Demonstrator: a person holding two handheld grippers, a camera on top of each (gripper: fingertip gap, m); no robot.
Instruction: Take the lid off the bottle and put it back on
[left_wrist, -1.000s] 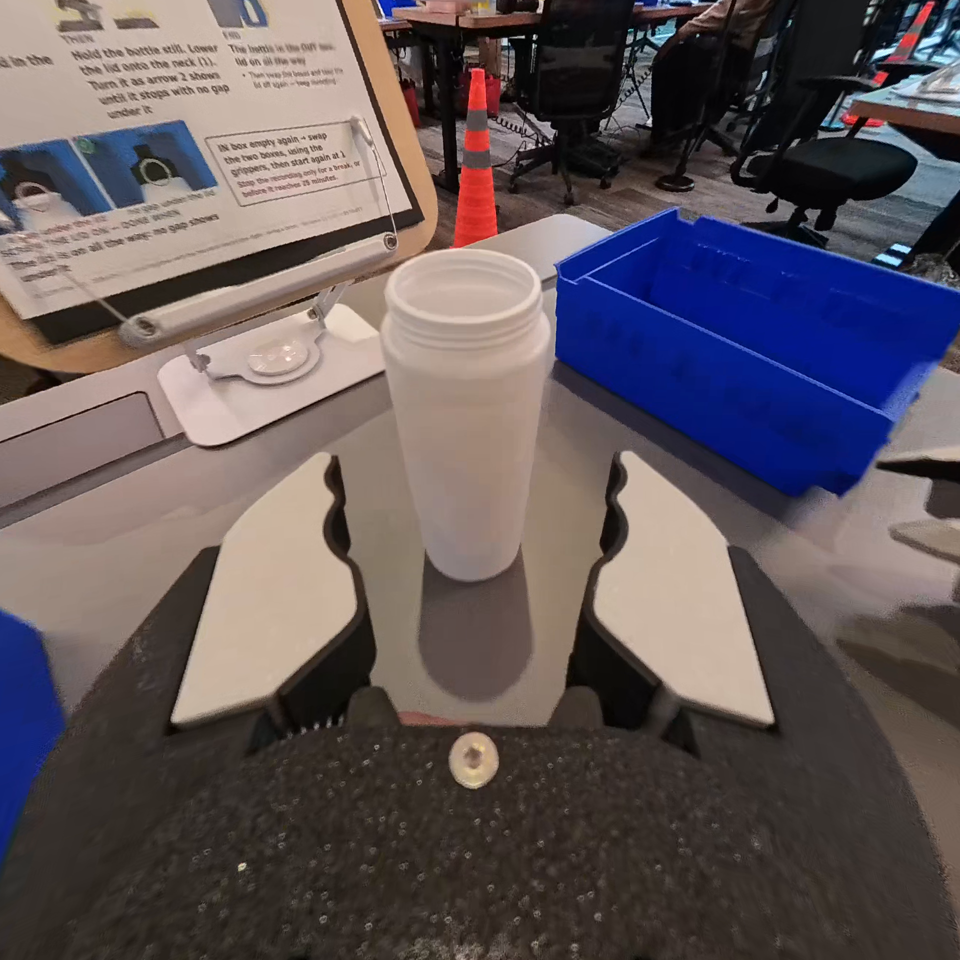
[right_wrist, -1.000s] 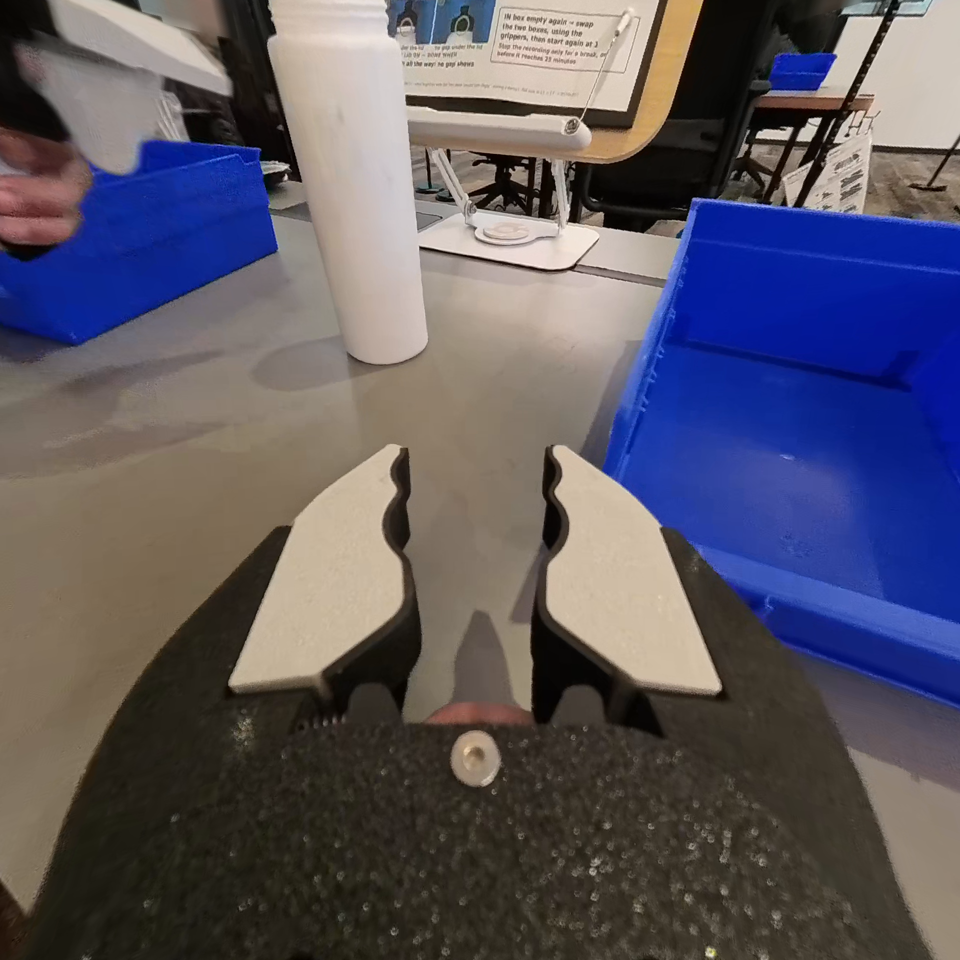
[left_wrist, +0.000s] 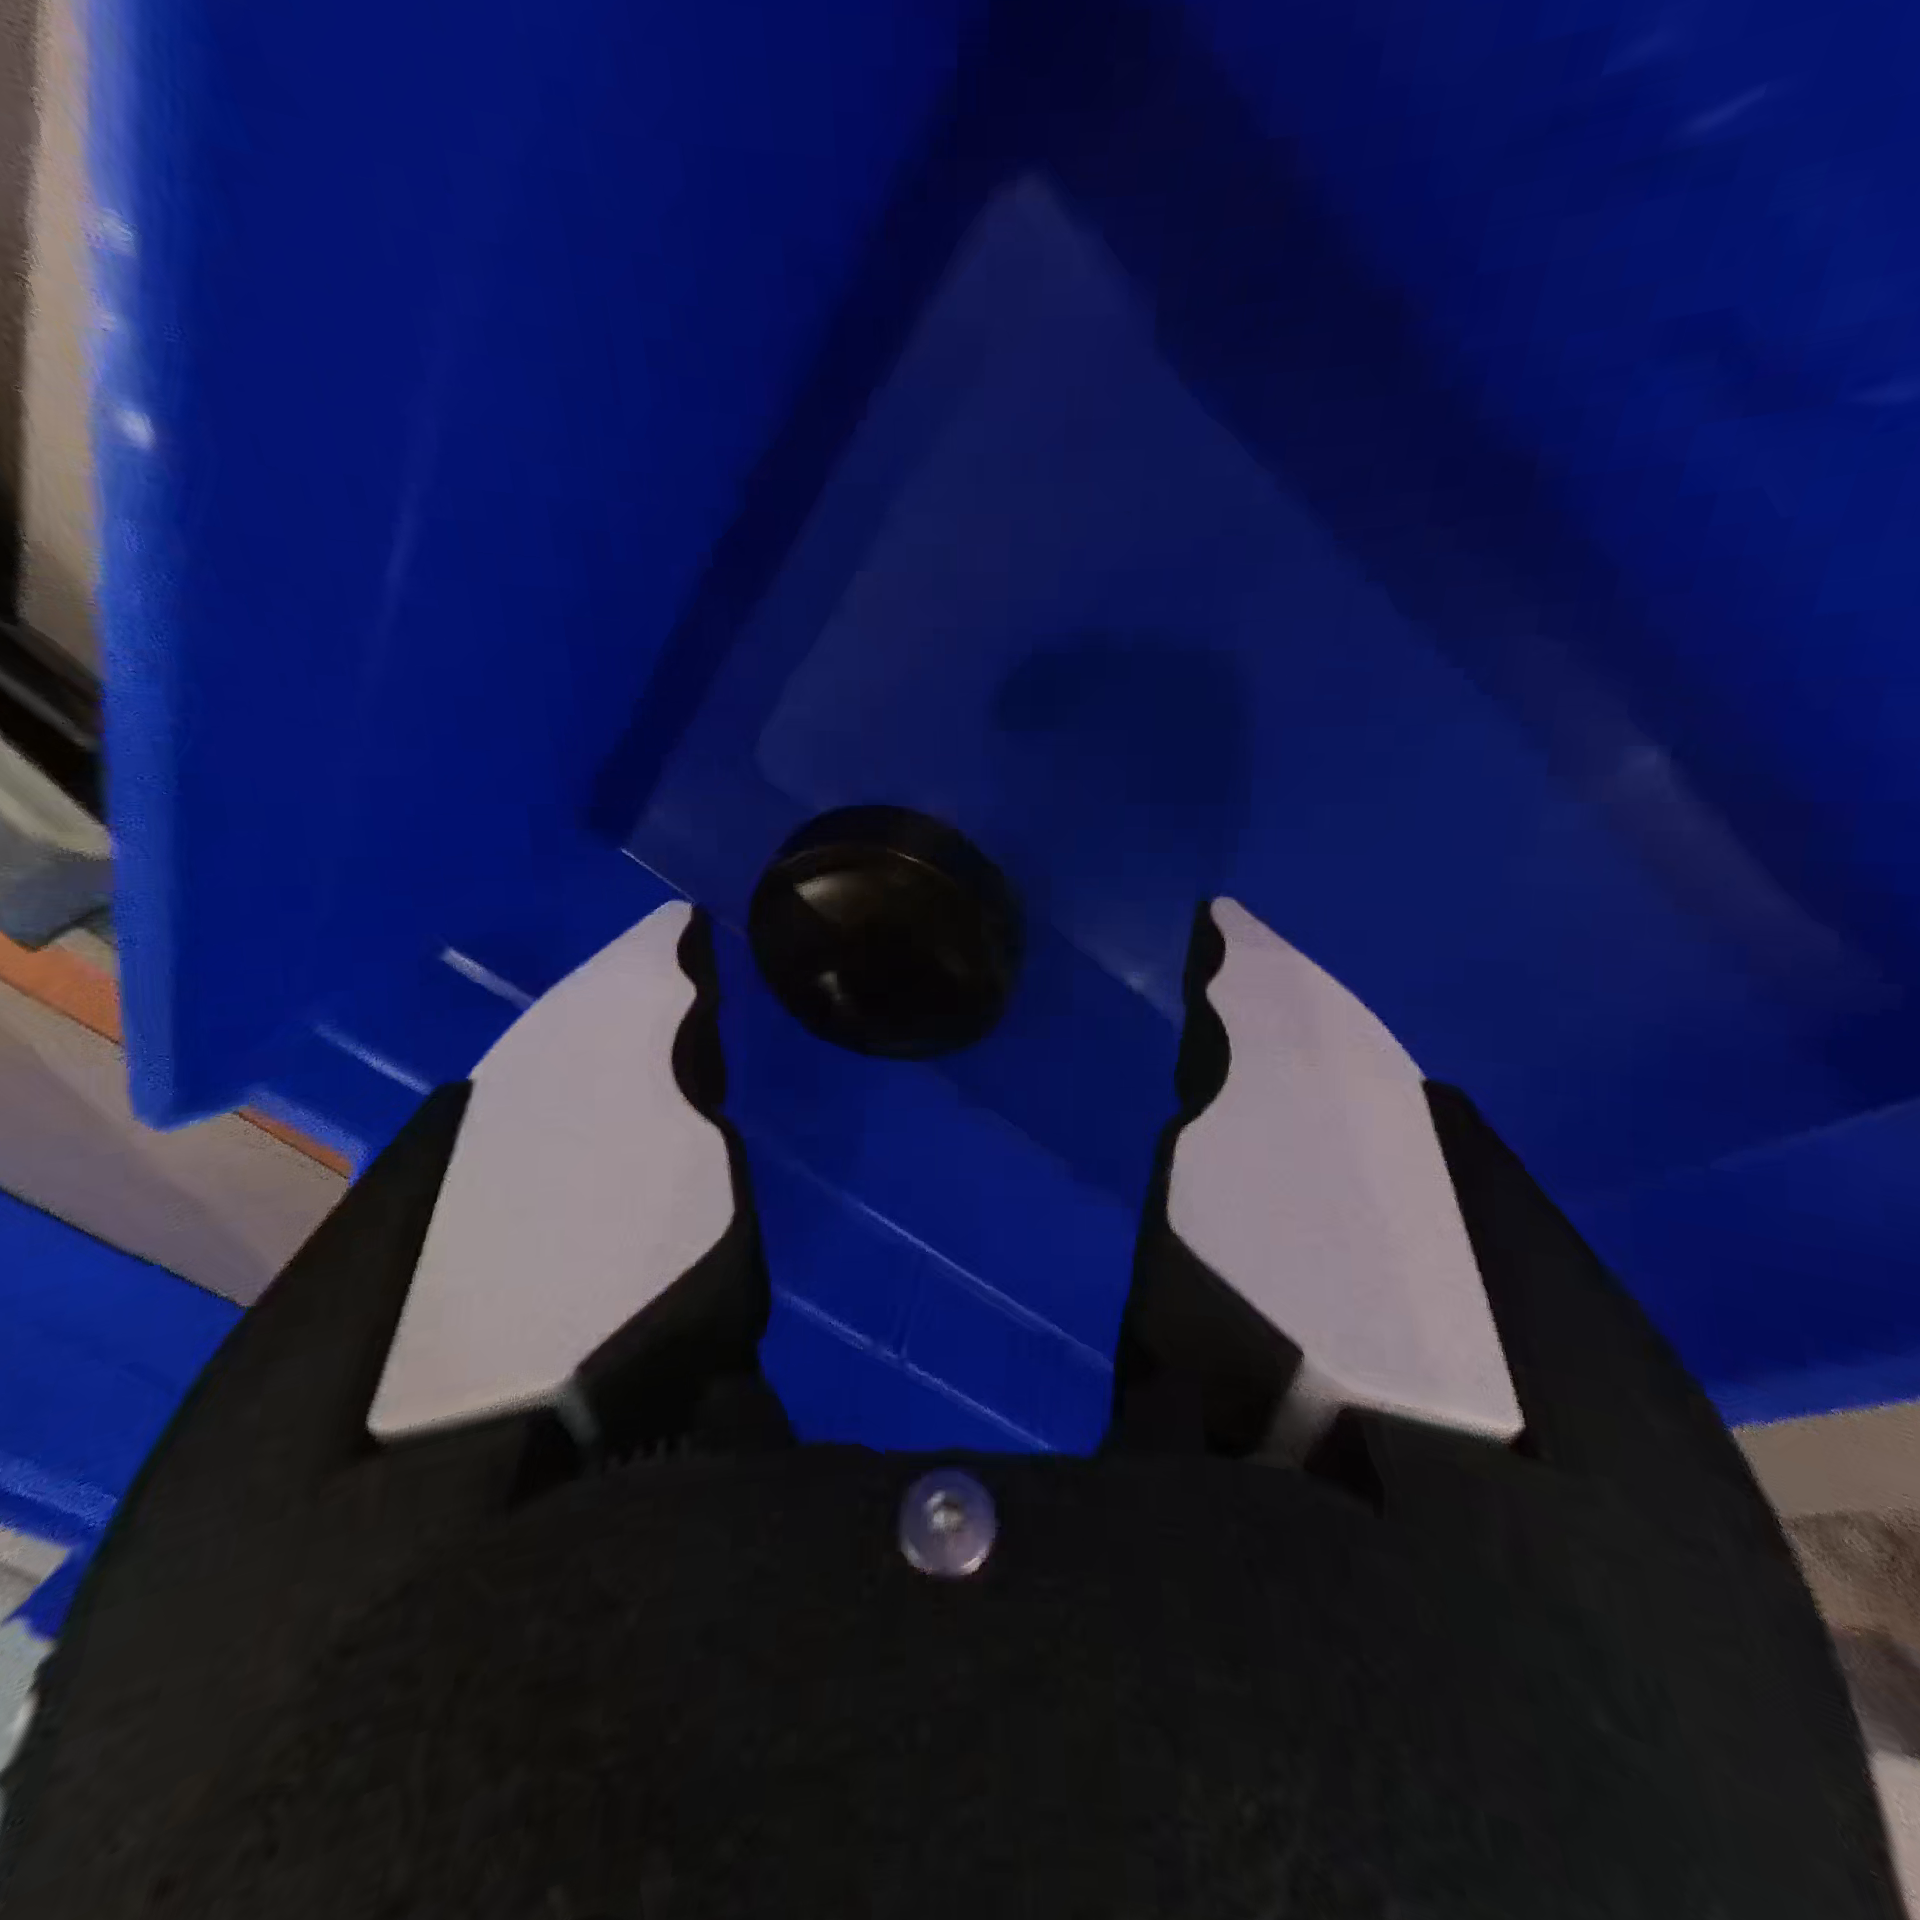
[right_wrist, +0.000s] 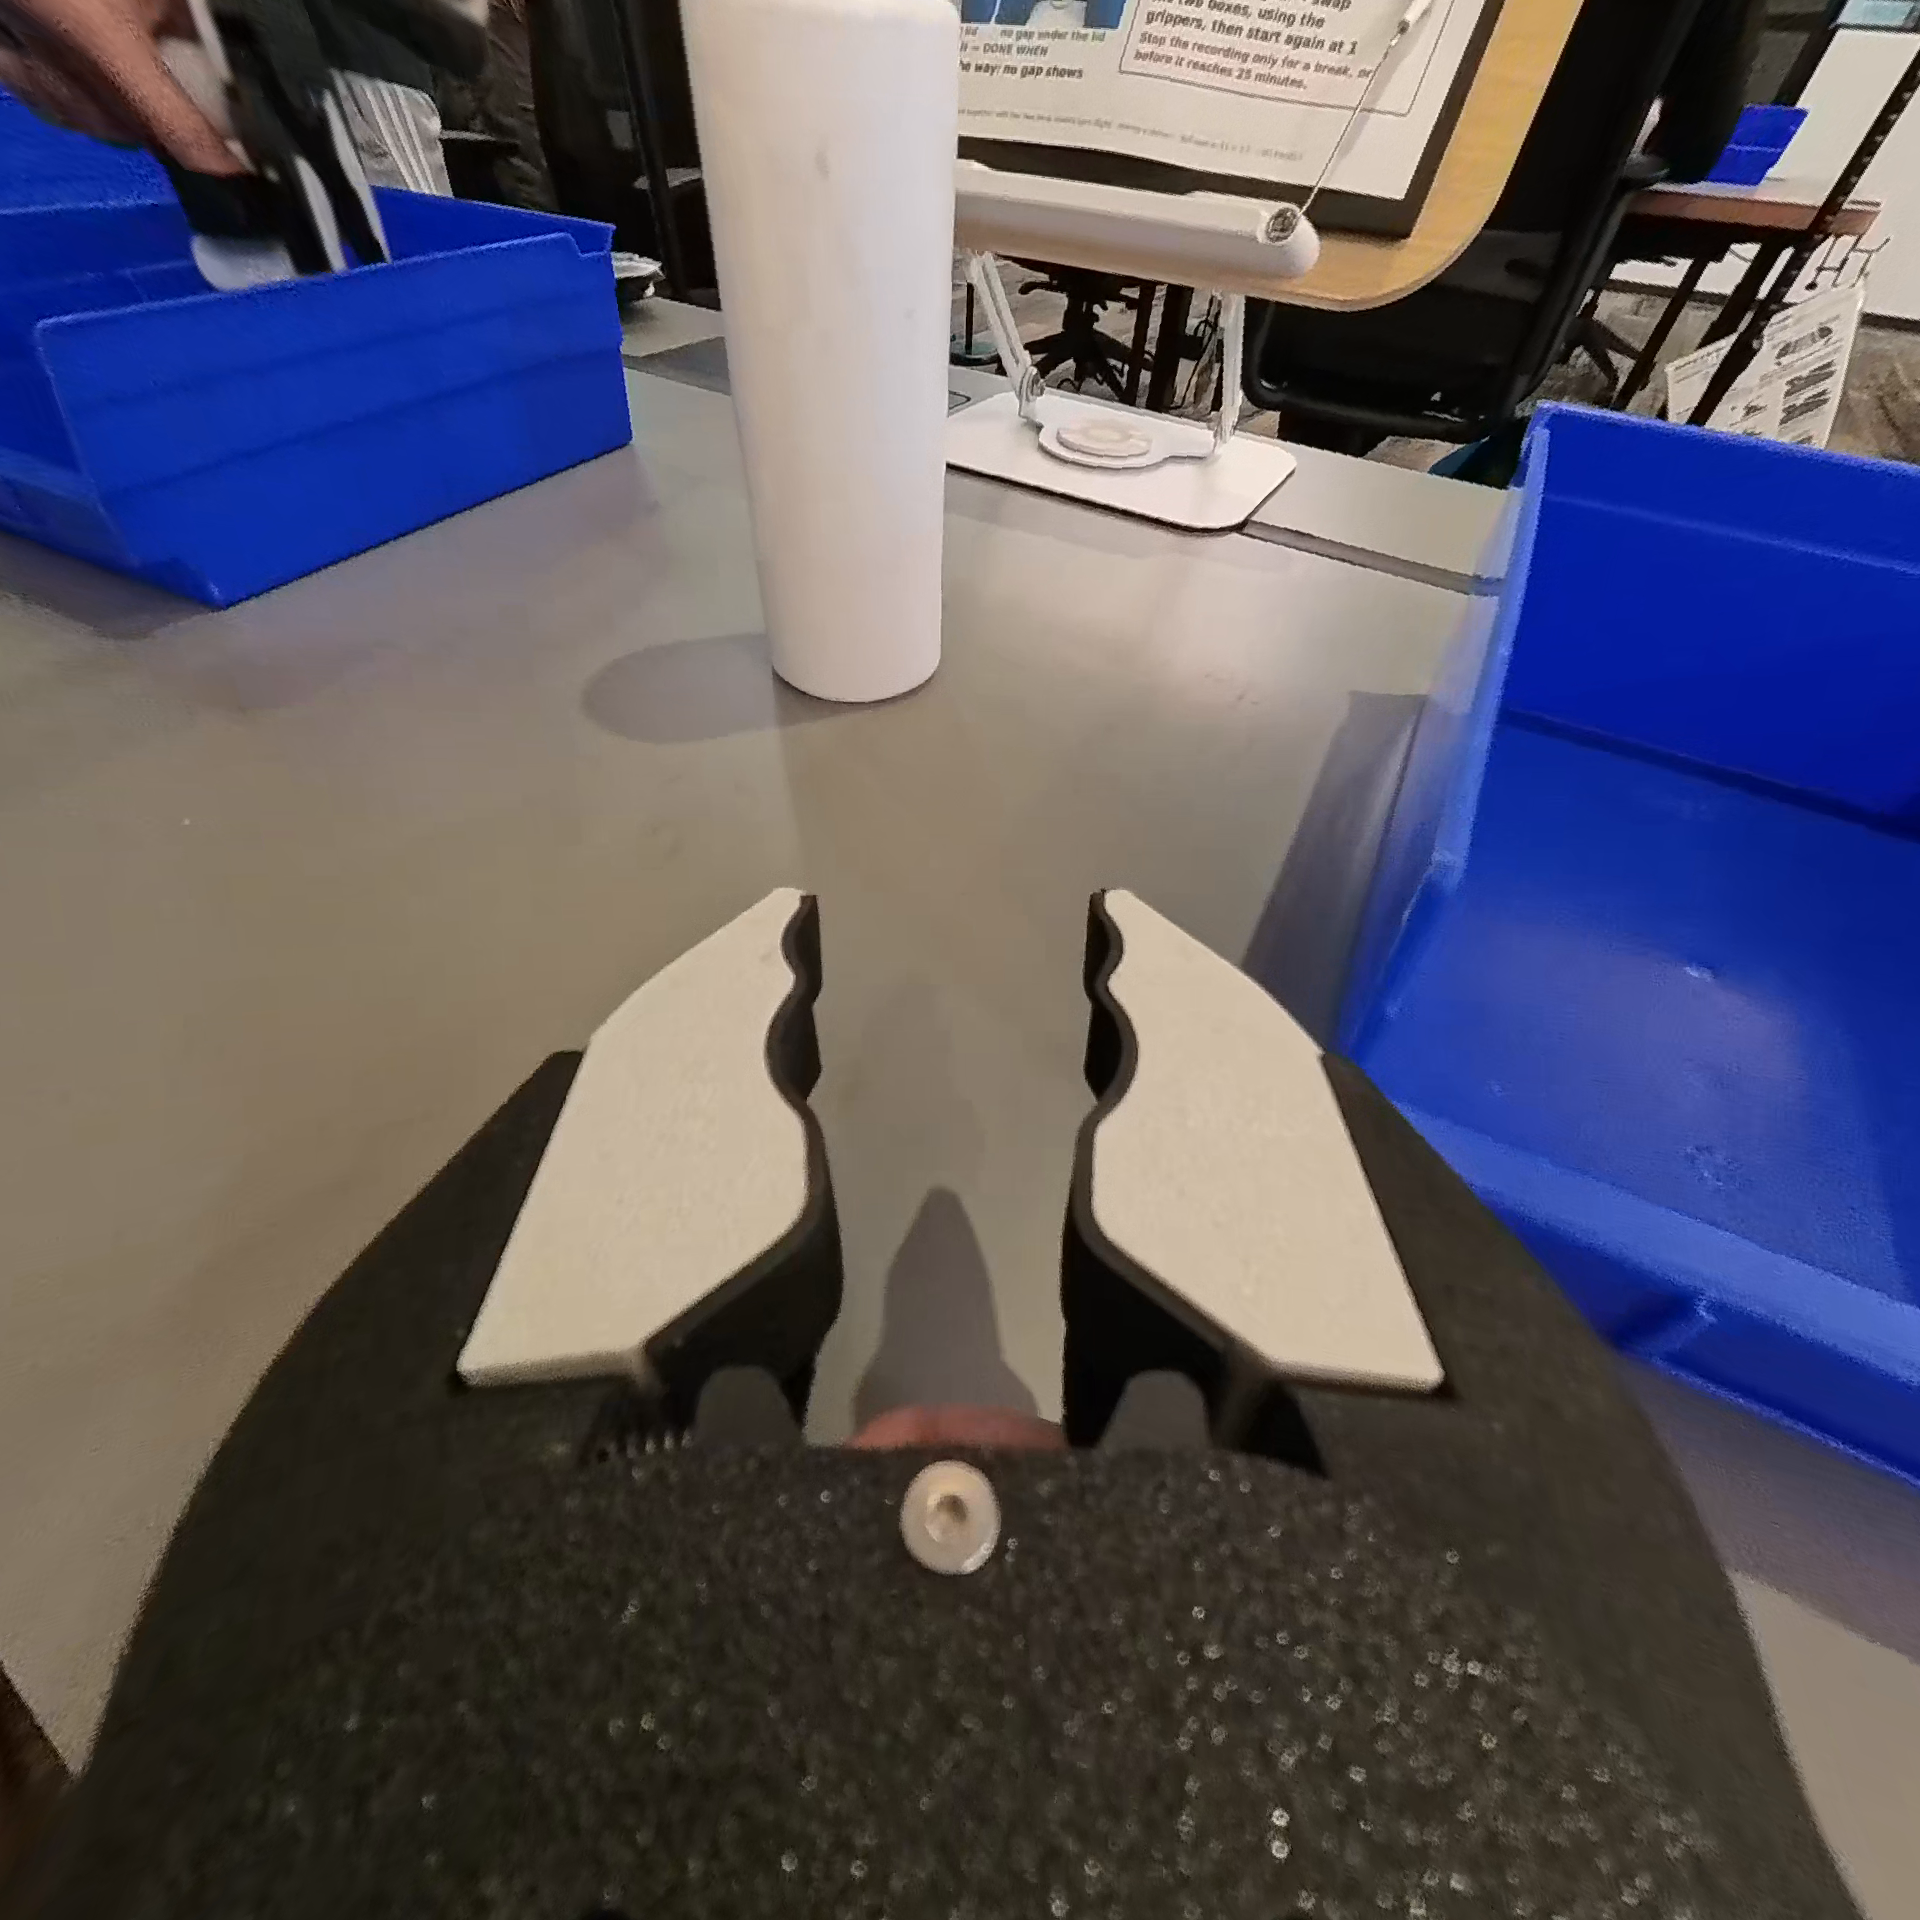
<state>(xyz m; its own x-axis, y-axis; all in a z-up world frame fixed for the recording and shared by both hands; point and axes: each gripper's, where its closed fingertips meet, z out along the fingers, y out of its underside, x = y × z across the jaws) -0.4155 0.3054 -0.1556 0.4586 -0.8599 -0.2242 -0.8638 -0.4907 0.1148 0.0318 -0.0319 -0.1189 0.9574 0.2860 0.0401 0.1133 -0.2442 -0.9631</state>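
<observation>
A black lid (left_wrist: 886, 932) lies on the floor of a blue bin (left_wrist: 1351, 727). My left gripper (left_wrist: 948, 914) is open and points down into that bin, its fingertips on either side of the lid without touching it. The white bottle (right_wrist: 836, 343) stands upright on the grey table (right_wrist: 364, 883); its top is cut off by the frame in the right wrist view. My right gripper (right_wrist: 951, 904) is open and empty, low over the table in front of the bottle. The left gripper also shows far off in the right wrist view (right_wrist: 281, 208), reaching into the left bin.
A blue bin (right_wrist: 312, 416) stands at the left of the table and another blue bin (right_wrist: 1662, 935) at the right. An instruction board on a white stand (right_wrist: 1122, 457) is behind the bottle. Office chairs and desks stand beyond the table.
My left gripper has swung away from the bottle to the left bin and now looks down at the black lid. My right gripper has barely moved.
</observation>
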